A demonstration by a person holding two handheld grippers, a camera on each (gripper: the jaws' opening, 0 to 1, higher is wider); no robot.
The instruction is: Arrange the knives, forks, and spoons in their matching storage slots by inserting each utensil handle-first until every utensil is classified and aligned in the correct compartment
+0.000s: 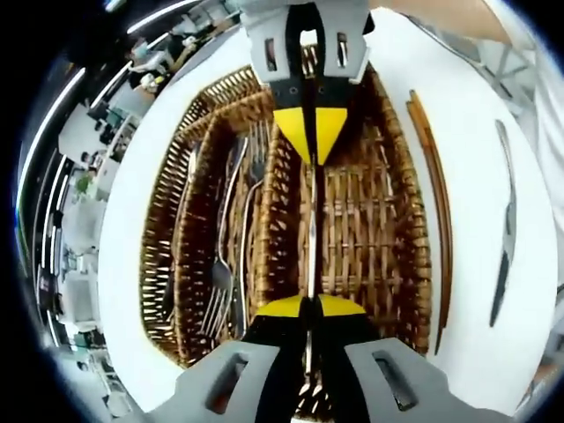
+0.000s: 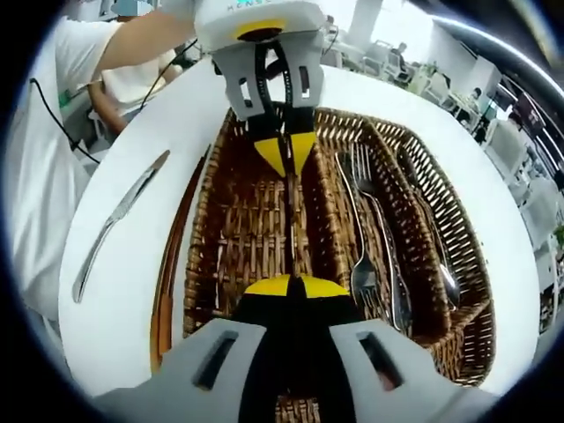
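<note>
No text, label, brand, number or sign can be read in either view. In the right gripper view, faint marks run along the top edge of the left claw's (image 2: 286, 145) white housing, but they are too small and cut off to make out.

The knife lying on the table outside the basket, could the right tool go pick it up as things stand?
Probably not yet. The right tool is shut on another knife over the basket, shared with the left tool. The knife on the table lies bare with nothing over it, so the path looks free once released.
</note>
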